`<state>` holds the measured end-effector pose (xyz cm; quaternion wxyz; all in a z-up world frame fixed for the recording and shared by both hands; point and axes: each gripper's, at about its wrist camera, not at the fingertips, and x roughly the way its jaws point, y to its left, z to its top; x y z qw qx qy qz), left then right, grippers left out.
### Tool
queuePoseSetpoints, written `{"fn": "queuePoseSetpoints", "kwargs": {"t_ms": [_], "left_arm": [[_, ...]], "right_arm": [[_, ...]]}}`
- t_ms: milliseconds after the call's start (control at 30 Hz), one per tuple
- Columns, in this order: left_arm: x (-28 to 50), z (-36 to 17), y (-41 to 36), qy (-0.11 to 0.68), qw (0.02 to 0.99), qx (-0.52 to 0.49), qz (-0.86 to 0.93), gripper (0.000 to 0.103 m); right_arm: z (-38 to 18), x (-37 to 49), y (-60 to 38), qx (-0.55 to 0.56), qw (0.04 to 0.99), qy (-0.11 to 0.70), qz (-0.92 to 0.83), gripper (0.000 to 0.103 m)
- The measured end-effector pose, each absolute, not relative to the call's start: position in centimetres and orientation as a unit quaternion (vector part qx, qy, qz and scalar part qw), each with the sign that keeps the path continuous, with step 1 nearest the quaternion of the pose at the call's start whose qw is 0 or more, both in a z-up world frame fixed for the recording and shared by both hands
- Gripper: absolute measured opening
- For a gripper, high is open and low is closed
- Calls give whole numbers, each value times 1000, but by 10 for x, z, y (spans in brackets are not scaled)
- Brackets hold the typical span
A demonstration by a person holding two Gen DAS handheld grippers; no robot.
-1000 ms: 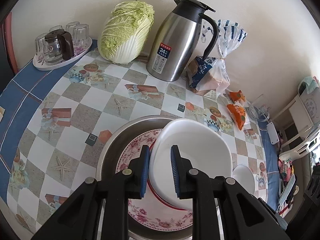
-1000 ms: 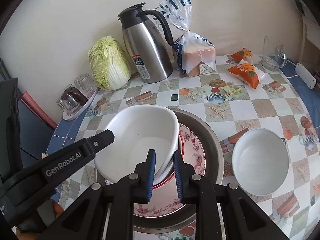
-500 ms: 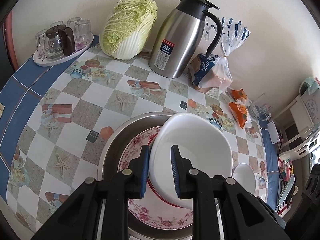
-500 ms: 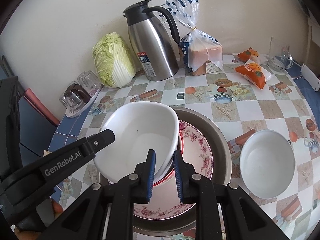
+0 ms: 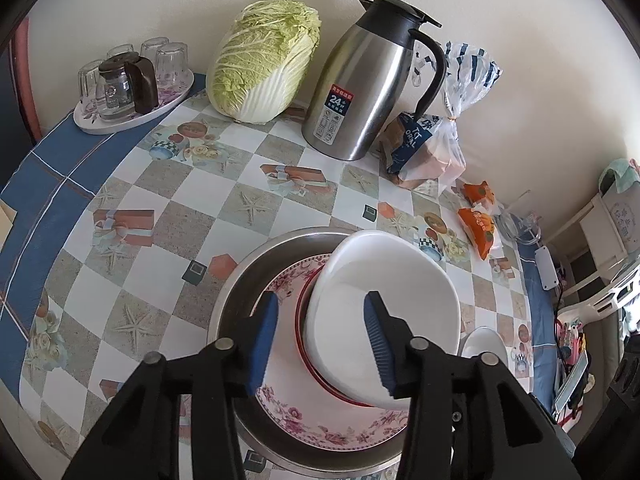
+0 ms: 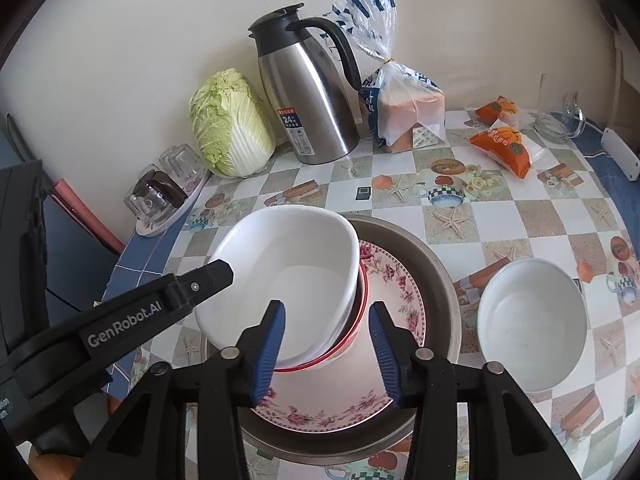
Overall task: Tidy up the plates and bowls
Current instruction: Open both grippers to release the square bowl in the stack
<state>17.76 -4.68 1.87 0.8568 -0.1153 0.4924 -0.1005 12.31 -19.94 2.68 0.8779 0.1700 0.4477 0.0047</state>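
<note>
A large white bowl (image 5: 384, 304) (image 6: 288, 276) rests on a red-rimmed dish (image 6: 362, 292), which sits on a floral plate (image 5: 320, 420) (image 6: 396, 292) inside a round metal tray (image 5: 248, 280) (image 6: 436, 268). My left gripper (image 5: 320, 340) is open, its blue pads either side of the bowl's left rim. My right gripper (image 6: 326, 344) is open astride the bowl's right rim. The left gripper also shows in the right wrist view (image 6: 208, 280). A second white bowl (image 6: 532, 320) (image 5: 482, 346) stands on the table right of the tray.
At the back by the wall stand a steel thermos jug (image 5: 368, 80), a cabbage (image 5: 264, 72), a bagged bread loaf (image 6: 408, 108), orange snack packets (image 6: 500, 148) and a tray of glasses (image 5: 132, 88). The table edge runs along the left.
Both grippers were shut on the large white bowl's rim; both have opened and let it go. The bowl now rests on the stack.
</note>
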Motion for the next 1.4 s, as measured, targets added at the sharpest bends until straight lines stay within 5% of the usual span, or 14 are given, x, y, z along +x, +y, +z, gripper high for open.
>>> {"fn": "queuePoseSetpoints", "kwargs": {"t_ms": [67,167,333,433,533,1400], "left_arm": [[178,21,-44,492,858,-115,-93,57],[177,22,-37,493,859,-117,-78,68],[178,21,-29,495,860,-113,-49,70],[179,19,-25,497,861,-109,-30,86],[178,19,-19,490,864,-114,-15,89],[154,54,-20,445,883,-150,-8,94]], "right_arm": [[29,122,-200,165,880,446,-2,69],[30,121,-203,159,880,448,-11,75],[28,120,-208,158,878,451,-23,86],[27,121,-209,155,877,454,-28,94],[26,120,-210,155,874,460,-34,102],[57,94,-242,147,893,422,-48,103]]}}
